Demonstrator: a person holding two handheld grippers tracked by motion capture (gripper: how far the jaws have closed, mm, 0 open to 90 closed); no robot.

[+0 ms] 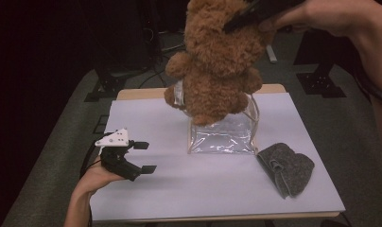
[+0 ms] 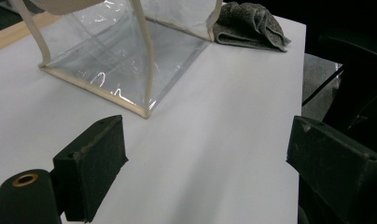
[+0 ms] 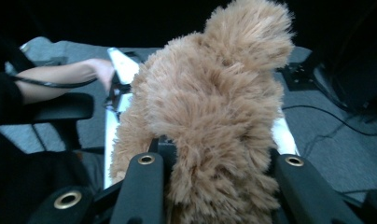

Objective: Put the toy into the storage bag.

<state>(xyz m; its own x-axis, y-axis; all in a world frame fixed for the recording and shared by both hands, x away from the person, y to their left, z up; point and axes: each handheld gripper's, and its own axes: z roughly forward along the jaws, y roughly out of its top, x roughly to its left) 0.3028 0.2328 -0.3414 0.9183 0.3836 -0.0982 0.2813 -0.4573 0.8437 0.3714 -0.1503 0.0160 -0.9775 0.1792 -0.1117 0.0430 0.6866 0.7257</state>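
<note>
Grey carpet floor (image 1: 350, 127); black stands (image 1: 320, 82) w/ cables; dark room behind; white-topped table (image 1: 146, 118).

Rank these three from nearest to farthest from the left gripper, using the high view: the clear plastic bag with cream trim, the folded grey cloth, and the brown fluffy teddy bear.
Measured from the left gripper, at the table's left:
1. Clear plastic bag with cream trim, standing mid-table, just to its right.
2. Brown fluffy teddy bear, held up above the bag by the right gripper.
3. Folded grey cloth, lying at the table's right side.

The teddy bear (image 1: 217, 61) hides the clear bag's (image 1: 222, 135) 12 o'clock rim in the high view, where the top edge crops the bear's head and the right gripper (image 1: 248, 14).
</note>
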